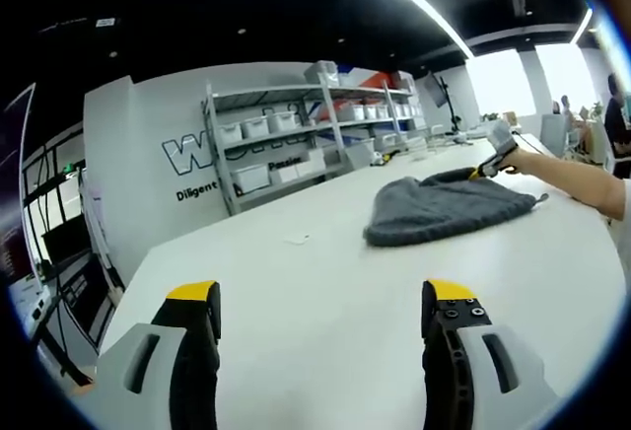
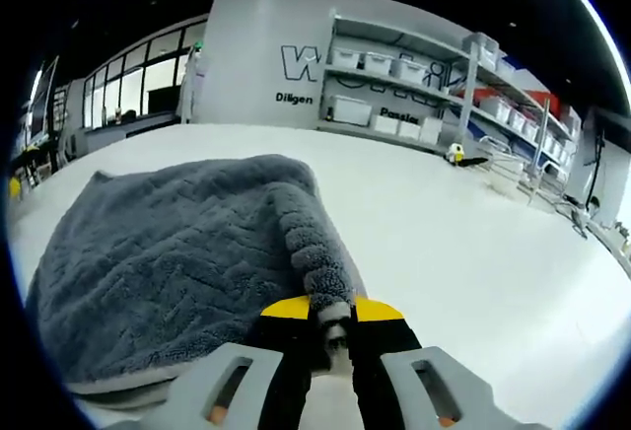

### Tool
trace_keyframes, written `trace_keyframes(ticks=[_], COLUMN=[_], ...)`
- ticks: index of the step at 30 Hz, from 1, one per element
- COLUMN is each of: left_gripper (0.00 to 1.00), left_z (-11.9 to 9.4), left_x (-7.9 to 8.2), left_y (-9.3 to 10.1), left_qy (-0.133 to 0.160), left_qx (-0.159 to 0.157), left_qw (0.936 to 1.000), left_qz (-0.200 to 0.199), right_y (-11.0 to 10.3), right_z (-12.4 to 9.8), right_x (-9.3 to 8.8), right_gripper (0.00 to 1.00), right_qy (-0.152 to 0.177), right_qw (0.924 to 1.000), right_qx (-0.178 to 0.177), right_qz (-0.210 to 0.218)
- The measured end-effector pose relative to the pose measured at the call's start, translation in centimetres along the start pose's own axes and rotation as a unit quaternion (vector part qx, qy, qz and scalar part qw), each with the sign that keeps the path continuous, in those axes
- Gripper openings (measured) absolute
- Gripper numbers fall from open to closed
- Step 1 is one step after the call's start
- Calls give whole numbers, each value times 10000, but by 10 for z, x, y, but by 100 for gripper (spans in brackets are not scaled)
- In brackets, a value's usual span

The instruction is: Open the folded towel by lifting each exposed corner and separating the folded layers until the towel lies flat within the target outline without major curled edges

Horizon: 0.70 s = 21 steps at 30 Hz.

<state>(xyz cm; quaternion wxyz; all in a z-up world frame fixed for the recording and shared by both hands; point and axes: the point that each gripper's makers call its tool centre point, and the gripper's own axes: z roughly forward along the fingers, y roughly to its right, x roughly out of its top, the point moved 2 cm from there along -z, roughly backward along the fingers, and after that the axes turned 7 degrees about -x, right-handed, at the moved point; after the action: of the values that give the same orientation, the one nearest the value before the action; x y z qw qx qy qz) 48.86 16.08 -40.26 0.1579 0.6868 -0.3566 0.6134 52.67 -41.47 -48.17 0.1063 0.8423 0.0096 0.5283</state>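
Note:
A grey towel [image 1: 439, 210] lies bunched on the white table [image 1: 296, 292], far right of centre in the left gripper view. My left gripper [image 1: 321, 297] hangs open over bare table, well short of the towel, nothing between its yellow-tipped fingers [image 1: 192, 292]. The right gripper [image 1: 493, 159], held by a person's hand, grips the towel's far right edge. In the right gripper view, the right gripper [image 2: 331, 310] is shut on a raised fold of the grey towel [image 2: 168, 252], which spreads left and below it.
Metal shelves [image 1: 296, 139] with white bins stand against the back wall beyond the table. More shelving [image 2: 414, 85] lines the wall in the right gripper view. People sit at the far right near bright windows [image 1: 552, 80]. The table edge [image 1: 128, 292] drops off at left.

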Motion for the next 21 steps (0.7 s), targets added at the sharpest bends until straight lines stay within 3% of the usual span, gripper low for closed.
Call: trace_keyframes(ticks=[11,21], left_gripper=[82,82], left_z=[-1,0], left_x=[0,-2], left_y=[-3,-3], left_qy=[-3,-27], left_qx=[19,15], left_qw=[10000,10000], left_qz=[3,-10], right_y=[3,-4], right_z=[-7,-20], right_x=[-4,-8], right_gripper=[9,9], right_qy=[-99,-94], right_qw=[9994,9976], right_qx=[234,517], right_qz=[219,-449])
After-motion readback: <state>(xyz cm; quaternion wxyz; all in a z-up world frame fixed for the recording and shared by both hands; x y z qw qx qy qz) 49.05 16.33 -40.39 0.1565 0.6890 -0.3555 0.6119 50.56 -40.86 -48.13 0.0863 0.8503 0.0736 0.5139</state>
